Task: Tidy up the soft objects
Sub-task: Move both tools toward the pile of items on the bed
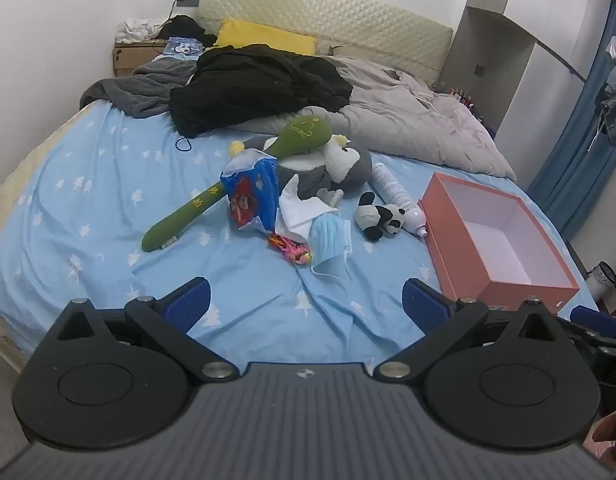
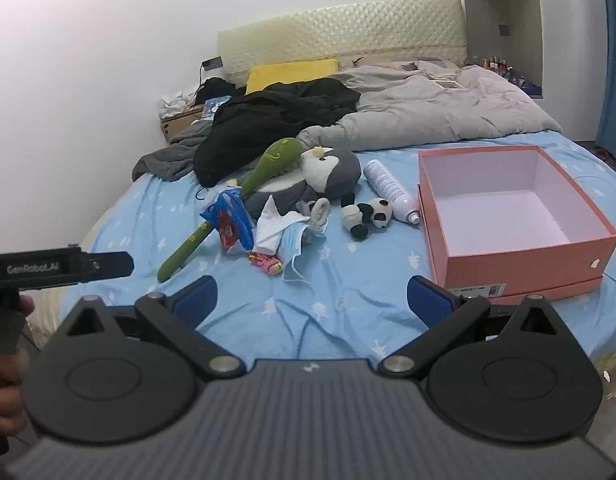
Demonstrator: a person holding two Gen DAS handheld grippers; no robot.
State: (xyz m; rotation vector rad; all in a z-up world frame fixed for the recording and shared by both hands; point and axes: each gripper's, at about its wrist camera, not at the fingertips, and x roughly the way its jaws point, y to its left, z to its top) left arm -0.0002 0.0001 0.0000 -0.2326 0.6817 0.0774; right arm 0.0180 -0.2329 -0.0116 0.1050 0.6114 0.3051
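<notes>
A pile lies mid-bed on the blue sheet: a grey and white penguin plush [image 1: 340, 164] [image 2: 328, 172], a long green plush club [image 1: 211, 196] [image 2: 227, 208], a small panda plush [image 1: 378, 218] [image 2: 366, 216], a blue face mask [image 1: 330, 242] [image 2: 295, 248], white cloth [image 1: 303, 210] [image 2: 271, 226], a blue snack bag [image 1: 251, 196] [image 2: 229, 220]. An open pink box [image 1: 508, 292] [image 2: 520, 260] with nothing inside sits at the right. My left gripper [image 1: 305, 304] and right gripper [image 2: 312, 300] both hover open over the near sheet, nothing between their fingers.
A white spray bottle [image 1: 396, 196] [image 2: 392, 192] lies between the panda and the box. Black clothing [image 1: 259, 84] [image 2: 275, 116], a grey duvet [image 1: 408, 120] [image 2: 428, 112] and a yellow pillow [image 1: 263, 36] fill the bed's far half. A small pink wrapper [image 1: 293, 250] [image 2: 265, 262] lies by the mask.
</notes>
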